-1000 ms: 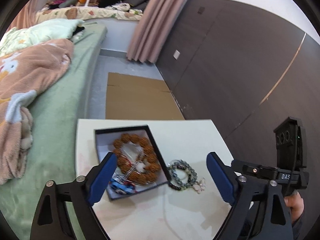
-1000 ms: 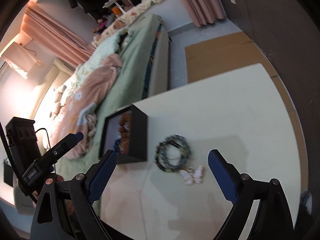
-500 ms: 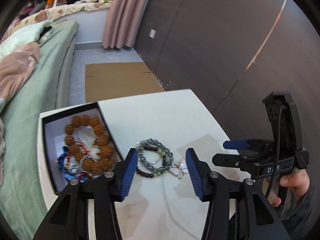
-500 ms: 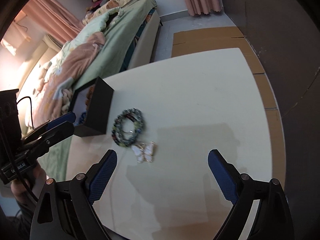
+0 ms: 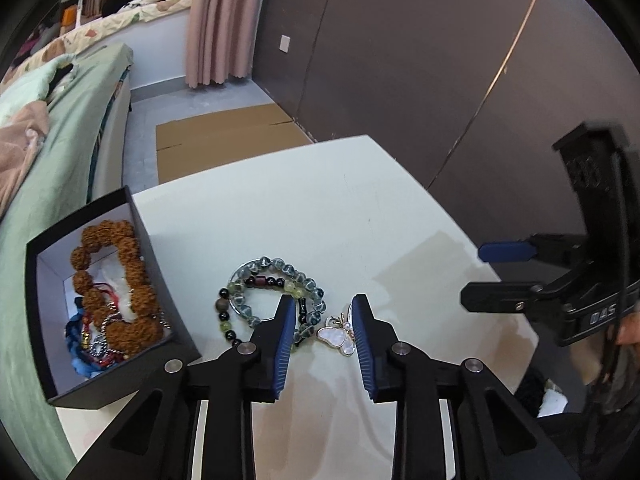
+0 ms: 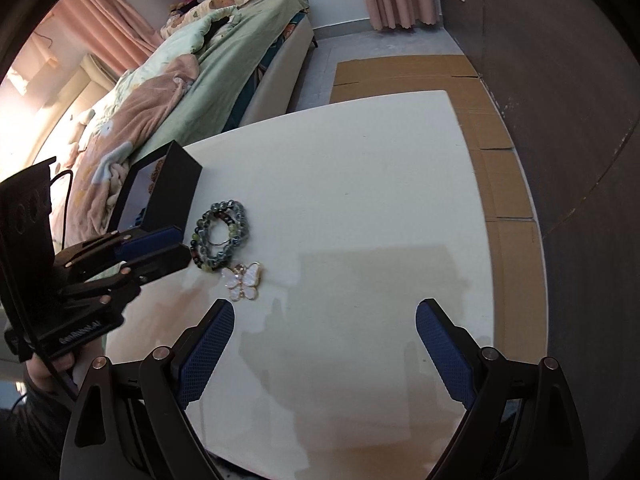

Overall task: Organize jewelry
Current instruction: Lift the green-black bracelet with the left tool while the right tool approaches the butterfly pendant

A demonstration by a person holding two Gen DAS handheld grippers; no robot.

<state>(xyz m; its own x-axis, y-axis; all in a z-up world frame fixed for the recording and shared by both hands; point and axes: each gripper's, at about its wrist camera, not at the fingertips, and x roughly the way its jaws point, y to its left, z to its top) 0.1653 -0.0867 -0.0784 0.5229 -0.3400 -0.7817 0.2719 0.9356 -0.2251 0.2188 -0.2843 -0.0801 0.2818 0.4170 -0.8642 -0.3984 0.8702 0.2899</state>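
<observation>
Two handheld grippers hang over a white surface (image 5: 320, 208) in a bedroom, where jewelry is being sorted into a black box (image 5: 102, 300) at the left of the left wrist view. That box already holds a brown bead bracelet (image 5: 116, 280) and tangled cords. Lying outside it on the surface, low and centre in the frame, are a coil of grey-green bead bracelets (image 5: 272, 296) and, touching its right edge, a white butterfly pendant (image 5: 338, 336).

The step in hand looks like picking up the pendant. The left gripper (image 5: 320, 340) points steeply down, and its jaws have just been closing to a narrow gap with the pendant between them. The pads do not yet appear to press on it. The next move likely calls for lowering a little, finishing the pinch on the thin pendant without catching the beads, then carrying it left to the box.

In the right wrist view, the right gripper (image 6: 324, 344) sits low in the frame, angled downward, jaws wide apart and empty, over bare surface right of the pendant.
</observation>
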